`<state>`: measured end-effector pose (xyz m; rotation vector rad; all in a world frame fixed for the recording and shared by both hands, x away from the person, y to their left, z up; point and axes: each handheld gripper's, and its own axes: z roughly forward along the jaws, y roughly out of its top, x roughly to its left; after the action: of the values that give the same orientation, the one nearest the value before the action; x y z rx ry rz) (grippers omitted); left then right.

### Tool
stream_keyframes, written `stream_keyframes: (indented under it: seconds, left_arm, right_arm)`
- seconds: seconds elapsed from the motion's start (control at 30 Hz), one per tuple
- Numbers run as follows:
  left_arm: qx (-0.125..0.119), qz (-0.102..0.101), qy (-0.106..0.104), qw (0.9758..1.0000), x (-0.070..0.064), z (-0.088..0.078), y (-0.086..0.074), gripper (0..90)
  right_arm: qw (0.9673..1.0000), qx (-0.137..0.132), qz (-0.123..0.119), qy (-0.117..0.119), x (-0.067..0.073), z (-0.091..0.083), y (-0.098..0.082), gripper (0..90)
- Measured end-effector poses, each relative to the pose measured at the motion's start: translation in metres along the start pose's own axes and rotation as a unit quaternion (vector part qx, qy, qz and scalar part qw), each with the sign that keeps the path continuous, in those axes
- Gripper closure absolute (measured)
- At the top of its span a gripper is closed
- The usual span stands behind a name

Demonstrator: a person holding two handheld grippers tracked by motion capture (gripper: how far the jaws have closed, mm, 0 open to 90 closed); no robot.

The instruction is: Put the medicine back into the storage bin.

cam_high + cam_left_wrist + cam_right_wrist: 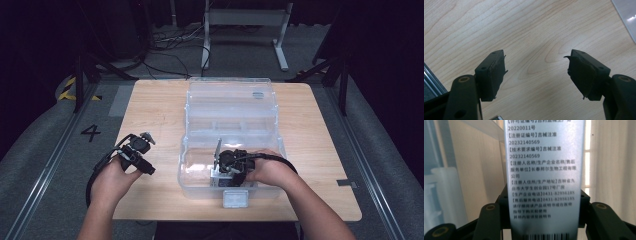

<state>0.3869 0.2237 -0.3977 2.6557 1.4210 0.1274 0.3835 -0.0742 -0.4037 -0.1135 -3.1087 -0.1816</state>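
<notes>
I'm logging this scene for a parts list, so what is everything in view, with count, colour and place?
Storage box: one, clear plastic, on the table right of centre, lid open and leaning back.
Printed box: one, silvery-white with black print and a barcode, between the right gripper's jaws inside the storage box; whether the pads press on it cannot be told.
Table: one, light wood, centre of the high view.
Metal frame: one, white, on the floor beyond the table.
Floor cables: several, dark, beyond the table.
Left gripper: one, black, over bare table left of the storage box, jaws open, nothing between them.
Right gripper: one, black, reaching into the storage box.
Hands: two, one on each gripper.
</notes>
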Motion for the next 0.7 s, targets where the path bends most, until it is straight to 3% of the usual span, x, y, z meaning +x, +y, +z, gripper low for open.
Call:
stream_keyframes:
  seconds: [0.1, 0.17, 0.43, 0.63, 0.7]
  left_arm:
    - [0.001, -0.001, 0.000, 1.0000, 0.000, 0.000, 0.000, 29.9]
    - [-0.001, 0.008, 0.004, 1.0000, 0.001, -0.001, 0.000, 29.9]
    - [-0.003, 0.007, 0.004, 1.0000, 0.002, 0.000, 0.004, 29.9]
    - [-0.002, 0.011, 0.000, 0.9999, 0.001, 0.000, 0.010, 30.7]
    - [-0.007, 0.003, -0.009, 0.9999, 0.000, 0.000, 0.011, 31.2]
  right_arm:
    - [1.0000, -0.001, -0.001, 0.000, -0.001, -0.006, -0.002, 46.3]
    - [0.9999, -0.013, -0.003, -0.001, 0.001, -0.012, -0.004, 46.0]
    - [0.9996, -0.022, -0.004, -0.019, 0.009, -0.035, -0.010, 47.1]
    - [0.9985, -0.041, 0.001, -0.036, 0.017, -0.059, -0.022, 46.6]
    - [0.9982, -0.044, 0.005, -0.042, 0.019, -0.065, -0.027, 46.5]
